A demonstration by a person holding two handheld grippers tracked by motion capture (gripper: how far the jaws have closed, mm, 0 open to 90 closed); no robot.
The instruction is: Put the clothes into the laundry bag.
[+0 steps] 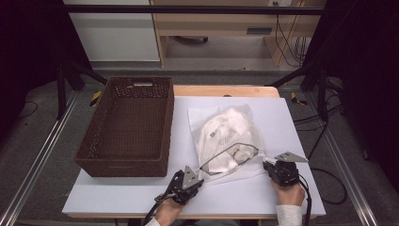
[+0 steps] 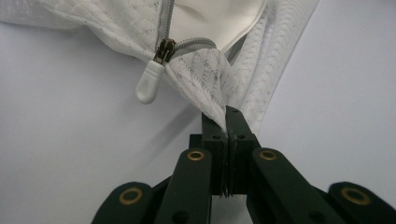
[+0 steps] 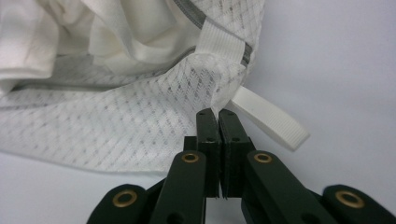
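Risk: both grippers, left (image 2: 226, 116) and right (image 3: 217, 114), clamp thin edges of white zippered mesh laundry bag (image 1: 226, 141); pull unevenly and mesh slips from your fingertips.

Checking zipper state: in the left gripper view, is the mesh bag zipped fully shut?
No, the mesh bag gapes open beside the zipper pull.

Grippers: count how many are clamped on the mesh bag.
2. The left gripper pinches the mesh bag at its near left corner beside the zipper pull; the right gripper pinches the near right corner by the white strap.
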